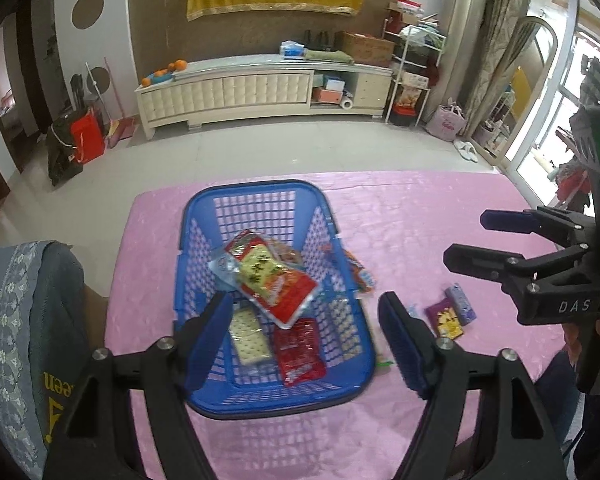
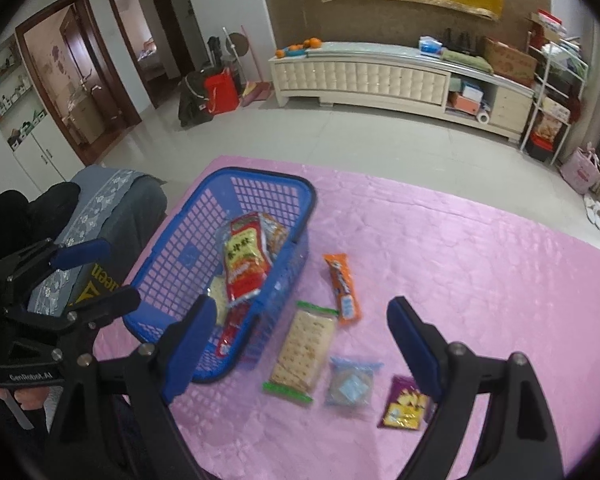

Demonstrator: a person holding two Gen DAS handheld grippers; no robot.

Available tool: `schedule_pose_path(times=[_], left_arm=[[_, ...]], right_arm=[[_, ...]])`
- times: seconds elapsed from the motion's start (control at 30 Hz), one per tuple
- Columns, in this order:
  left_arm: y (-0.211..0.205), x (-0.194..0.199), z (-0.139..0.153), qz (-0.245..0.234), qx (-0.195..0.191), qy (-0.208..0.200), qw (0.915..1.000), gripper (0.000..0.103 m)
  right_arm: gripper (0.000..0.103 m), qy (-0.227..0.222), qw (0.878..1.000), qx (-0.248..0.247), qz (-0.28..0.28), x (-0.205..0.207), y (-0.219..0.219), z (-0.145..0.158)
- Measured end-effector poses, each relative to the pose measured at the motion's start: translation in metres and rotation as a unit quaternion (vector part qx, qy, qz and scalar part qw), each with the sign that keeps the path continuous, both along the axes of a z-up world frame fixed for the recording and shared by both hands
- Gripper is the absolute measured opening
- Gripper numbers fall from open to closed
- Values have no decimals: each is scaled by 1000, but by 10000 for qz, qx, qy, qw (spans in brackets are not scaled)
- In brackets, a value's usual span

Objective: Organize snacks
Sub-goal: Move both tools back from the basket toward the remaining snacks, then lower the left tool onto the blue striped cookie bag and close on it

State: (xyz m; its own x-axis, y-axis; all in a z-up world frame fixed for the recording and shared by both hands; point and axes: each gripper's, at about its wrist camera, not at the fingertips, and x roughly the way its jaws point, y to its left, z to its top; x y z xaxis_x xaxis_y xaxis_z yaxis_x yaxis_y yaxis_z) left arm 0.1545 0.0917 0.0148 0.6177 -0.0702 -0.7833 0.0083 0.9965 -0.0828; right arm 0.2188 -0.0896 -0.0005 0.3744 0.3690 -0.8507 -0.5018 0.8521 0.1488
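Nearest the lens: right claw (image 2: 300,344), blue-padded jaws spread wide, holding nothing, poised above the pink-clothed desk (image 2: 480,264). Directly between and just ahead of those jaws, four loose snacks on the cloth:

- Clear-wrapped rectangular cracker pack with green sealed ends (image 2: 302,354), slightly left of the claw's centreline, long axis running away from the claw with a small tilt to the right.
- Small square clear packet with a pale blue label (image 2: 350,386), close below centre.
- Purple and yellow crisp sachet (image 2: 406,404), hard by the right-hand jaw.
- Orange foil-wrapped bar (image 2: 342,290), farthest ahead, long axis also lengthwise to the claw.

Left of all four, touching none clearly: blue perforated plastic basket (image 2: 168,264), already carrying a red and yellow noodle-style packet (image 2: 246,260) and several others.

Left claw (image 1: 304,340) likewise released and empty, hovering over the near end of the basket, loose snacks well off to its right.

Right claw plainly the nearer for whichever loose piece goes next. Likely pick: the cracker pack. With that pack lying lengthwise, jaws closing across its narrow width look suitably aligned already; then a carry leftward over the basket rim. Risk: thin flat wrappers, easy to pinch only film.
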Motion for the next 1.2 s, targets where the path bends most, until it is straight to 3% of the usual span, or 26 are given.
schedule_pose_path(times=[0.4,0.6,0.83,1.03,1.2], left_arm=[[-71,-6,-6,-450,-90,-15,9989,80],[-103,-14,-28,-399,-79,19,9992,80],[-135,-31,-55,-241,-71,-145,9996,80],[-159,-31,-84,-222,-97,86,9997,80],[-168,-16,-105,-167,11,310,9994,80]], right_arm=[[90,-198,9989,44,-418,-23,-67,2],[90,-272,9974,124,-660,-37,-105,-10],[90,-523,9951,-193,-812,-59,-136,-35],[90,-814,9918,-364,-912,-65,-158,-55],[90,-654,9943,-406,-736,-55,-168,-77]])
